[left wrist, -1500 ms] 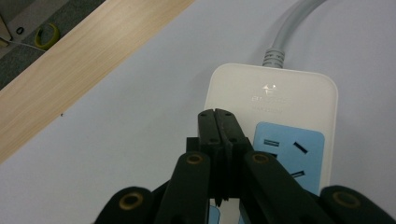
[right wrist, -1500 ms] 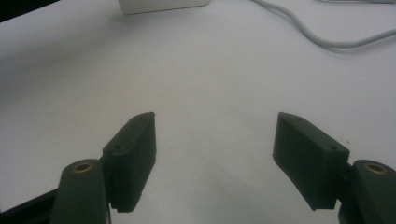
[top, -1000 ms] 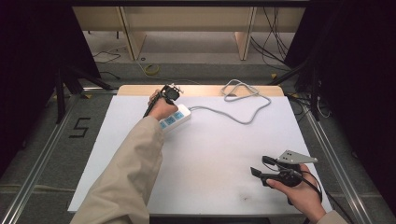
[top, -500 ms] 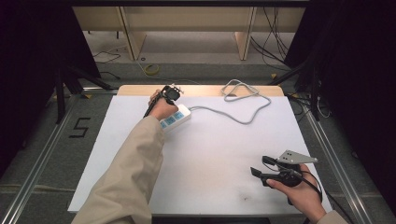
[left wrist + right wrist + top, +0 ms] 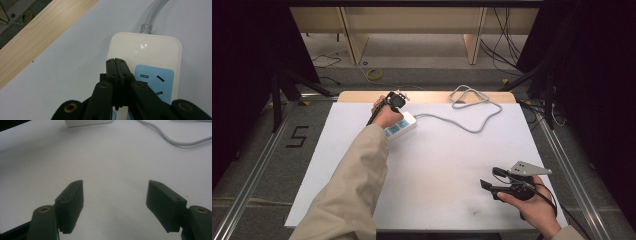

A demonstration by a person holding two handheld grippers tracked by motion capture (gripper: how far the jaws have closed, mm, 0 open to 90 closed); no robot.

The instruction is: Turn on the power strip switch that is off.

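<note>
A white power strip with blue socket panels lies at the table's far left, and its grey cable loops away to the right. My left gripper points down at it from the hand above. In the left gripper view the jaws are shut with nothing between them, their tips over the left edge of the power strip, beside a blue socket panel. Whether they touch it I cannot tell. My right gripper rests low at the near right, open and empty.
The white table top has a wooden strip along its far edge. The grey cable lies far ahead of the right gripper. Metal rails run along both sides of the table, and dark stands sit on the floor to the left.
</note>
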